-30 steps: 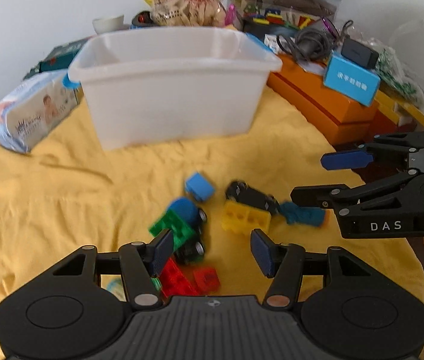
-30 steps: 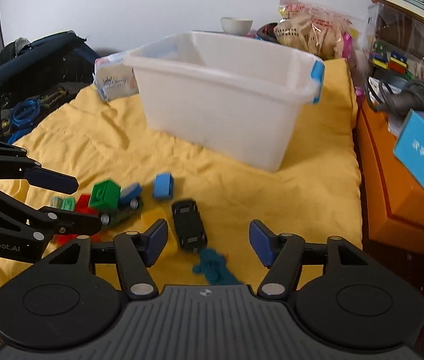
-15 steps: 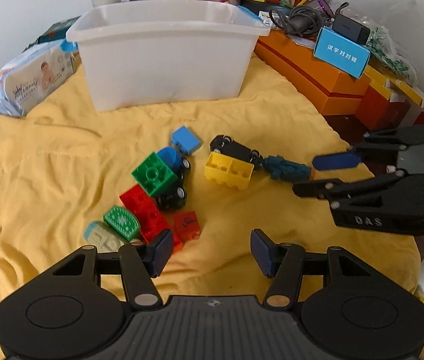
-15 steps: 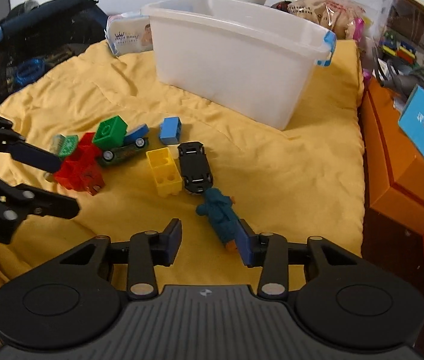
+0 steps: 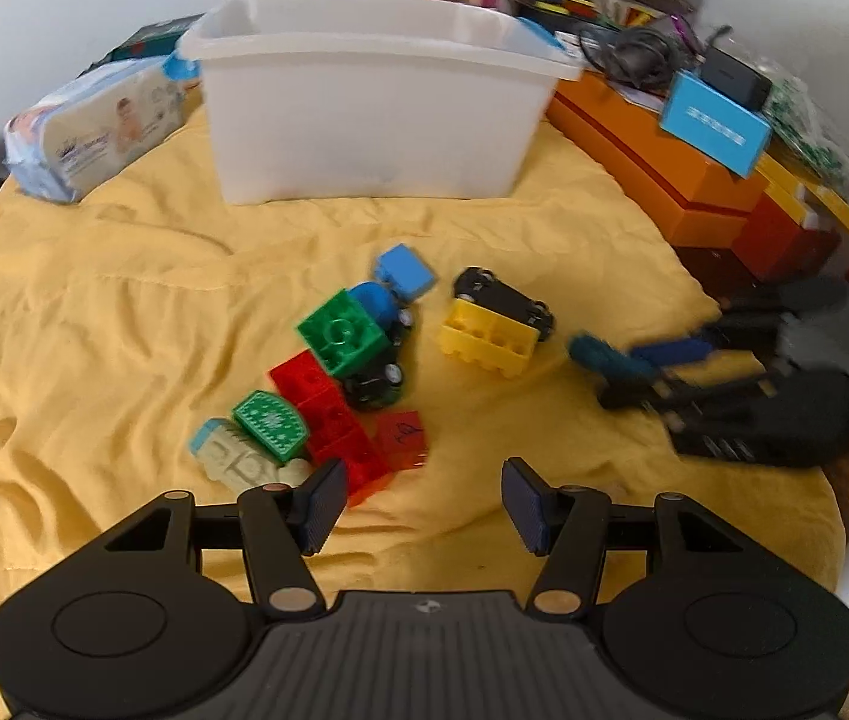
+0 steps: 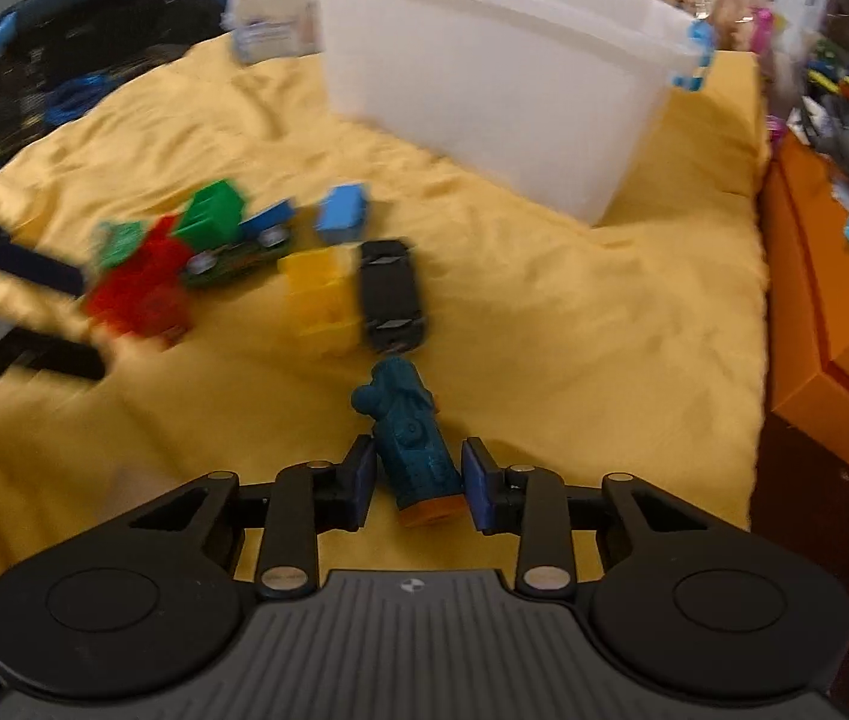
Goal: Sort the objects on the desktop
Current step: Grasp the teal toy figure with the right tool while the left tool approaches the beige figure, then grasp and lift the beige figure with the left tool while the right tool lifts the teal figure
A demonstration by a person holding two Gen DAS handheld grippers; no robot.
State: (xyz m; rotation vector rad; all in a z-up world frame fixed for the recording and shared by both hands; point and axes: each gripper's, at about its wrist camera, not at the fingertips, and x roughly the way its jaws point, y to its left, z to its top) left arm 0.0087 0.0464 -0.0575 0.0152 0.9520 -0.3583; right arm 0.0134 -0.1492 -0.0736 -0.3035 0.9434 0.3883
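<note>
- Closing in fast: the right gripper (image 6: 418, 483) has just been narrowing its jaws, and the teal figure (image 6: 409, 438) now lies between them on the yellow cloth (image 6: 574, 312), orange base toward the camera.
- A second ago those jaws stood wide above the toy; now the pads flank its body, with a sliver of gap on each side, so I would not call it a grip yet.
- The figure sits toward the near right edge of the cloth, just in front of the black car (image 6: 391, 294) and the yellow brick (image 6: 319, 294), and apart from both.
- The left gripper (image 5: 418, 504) hangs open and empty at the same width as before, low over the near edge of the cloth, its left pad just beside the red bricks (image 5: 334, 420).
- The green brick (image 5: 343, 333), the blue brick (image 5: 405, 269) and the rest of the pile lie mid-cloth.
- The white bin (image 5: 364, 102) waits at the far edge of the cloth; I cannot see into it.
- My read: the pick is about to land, with the lift and the carry to the bin still ahead.
</note>
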